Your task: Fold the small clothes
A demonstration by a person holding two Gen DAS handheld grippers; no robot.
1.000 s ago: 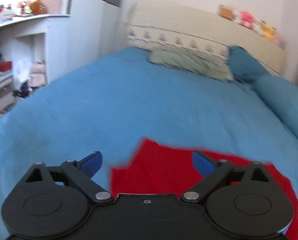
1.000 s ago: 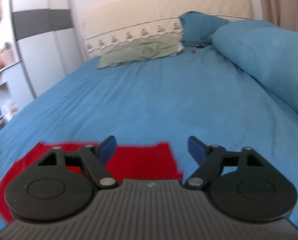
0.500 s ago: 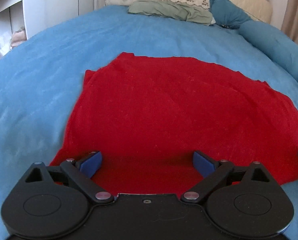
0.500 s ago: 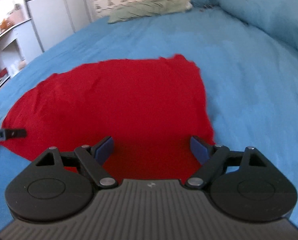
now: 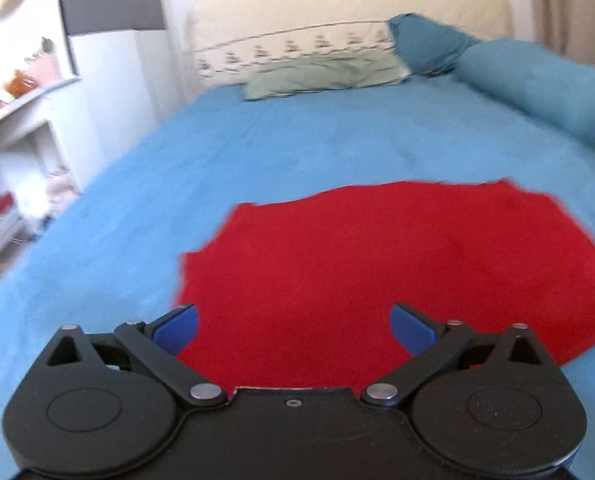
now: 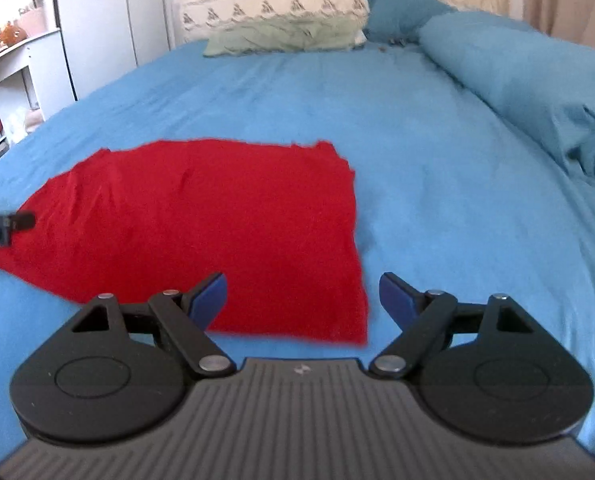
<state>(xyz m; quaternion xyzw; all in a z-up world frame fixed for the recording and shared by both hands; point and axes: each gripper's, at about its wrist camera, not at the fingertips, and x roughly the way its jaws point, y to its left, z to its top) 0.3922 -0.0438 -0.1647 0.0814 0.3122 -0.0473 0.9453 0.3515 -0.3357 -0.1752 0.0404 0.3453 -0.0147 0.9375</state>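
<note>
A red garment [image 5: 397, 264] lies spread flat on the blue bed cover [image 5: 297, 144]. My left gripper [image 5: 293, 328] is open and empty, hovering over the garment's near left part. In the right wrist view the red garment [image 6: 209, 224] lies left of centre. My right gripper [image 6: 301, 296] is open and empty, above the garment's near right corner. The tip of the left gripper [image 6: 1, 224] shows at that view's left edge, over the garment's left side.
A green pillow [image 6: 285, 34] and a cream headboard [image 5: 337, 16] are at the far end. A rolled blue duvet [image 6: 537, 80] runs along the right side. White shelves and a wardrobe [image 5: 97, 40] stand left of the bed.
Both grippers dipped low over the garment half a second ago, then pulled back and tilted up. Both stay open and empty. The garment lies flat as before.
</note>
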